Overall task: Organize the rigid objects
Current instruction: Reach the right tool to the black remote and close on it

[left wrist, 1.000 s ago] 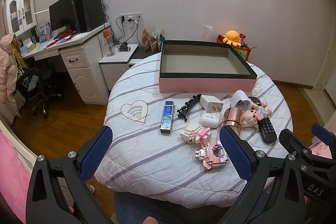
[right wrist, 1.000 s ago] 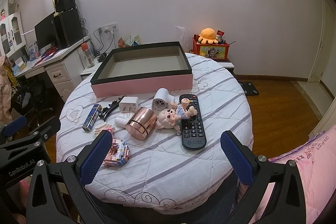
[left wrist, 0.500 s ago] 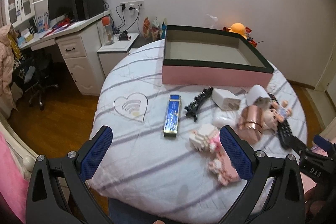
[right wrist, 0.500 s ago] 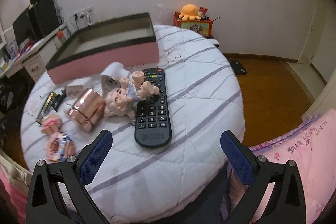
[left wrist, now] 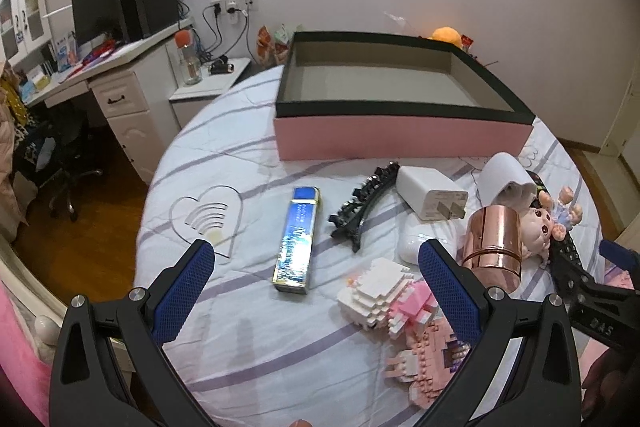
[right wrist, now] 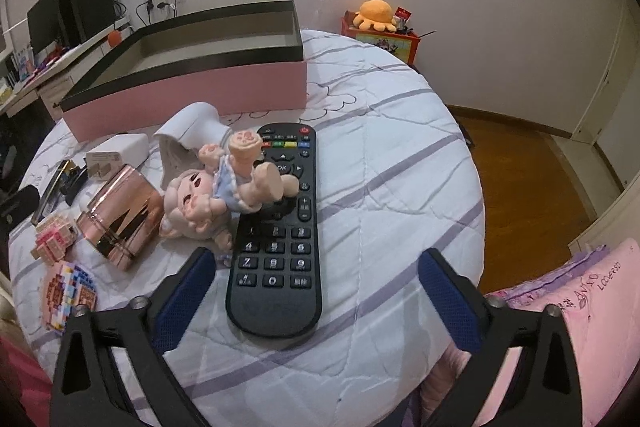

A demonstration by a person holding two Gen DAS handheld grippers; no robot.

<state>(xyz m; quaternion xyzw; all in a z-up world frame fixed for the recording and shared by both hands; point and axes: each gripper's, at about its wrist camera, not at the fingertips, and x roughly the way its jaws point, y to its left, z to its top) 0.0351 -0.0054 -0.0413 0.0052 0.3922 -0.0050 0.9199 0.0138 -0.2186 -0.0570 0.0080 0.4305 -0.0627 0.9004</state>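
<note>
Two wrist views cover one round table [left wrist: 248, 347] with a striped cloth. Only the left view shows the blue bar [left wrist: 298, 239] in full, lying flat between the heart print and the black hair clip [left wrist: 362, 207]. That view also shows the white block figure [left wrist: 376, 297] and the pink block figure [left wrist: 426, 359] beside it. The right view shows these only at its left edge, partly cut off.

Only the right view shows the remote [right wrist: 280, 227] in full, lying flat with its keys up. The doll [right wrist: 224, 191] lies across its upper left part, touching the copper cup [right wrist: 120, 215], which lies on its side. In the left view the remote is mostly hidden behind cup and doll.

Both views show the charger [left wrist: 432, 193], the white cone [right wrist: 192, 131] and the pink box [left wrist: 400, 135], open-topped, at the far side.

Left gripper [left wrist: 316, 291]: jaws wide apart above the cloth, holding nothing; the bar's near end lies between them.

Right gripper [right wrist: 316, 295]: jaws wide but closing, pads clear of everything; the remote's near end lies between them, untouched.
</note>
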